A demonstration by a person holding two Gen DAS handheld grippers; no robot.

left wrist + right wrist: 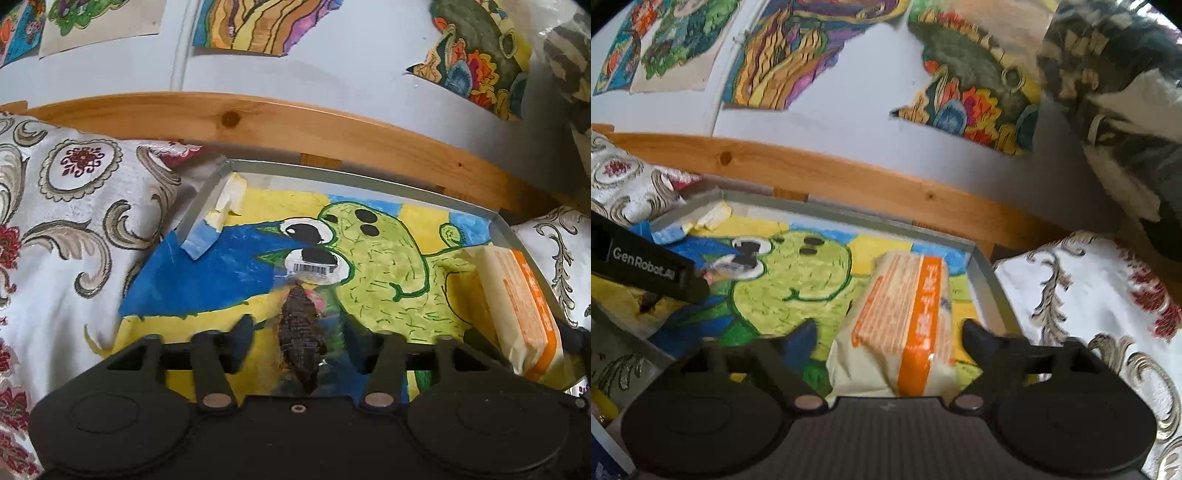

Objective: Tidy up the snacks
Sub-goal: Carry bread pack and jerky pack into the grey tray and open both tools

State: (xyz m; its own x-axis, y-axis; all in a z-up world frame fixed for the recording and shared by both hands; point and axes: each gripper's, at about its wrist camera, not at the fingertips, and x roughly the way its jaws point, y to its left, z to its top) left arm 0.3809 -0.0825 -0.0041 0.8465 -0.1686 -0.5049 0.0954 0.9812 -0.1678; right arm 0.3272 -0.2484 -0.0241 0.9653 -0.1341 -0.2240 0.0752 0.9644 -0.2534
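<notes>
My left fingers (297,328) stand spread around a dark clear-wrapped snack (300,332) over the tray (369,177). My right fingers (888,332) are spread astride the orange pack (908,317), already in the tray's right corner; more may remain.

On the left gripper (650,267), I read the white lettering "GenRobot.AI" along its black side. I saw a white barcode label (312,267) on the clear snack packet (301,328), digits illegible. The orange-banded packet (905,321) carried printed text that I could not read.
</notes>
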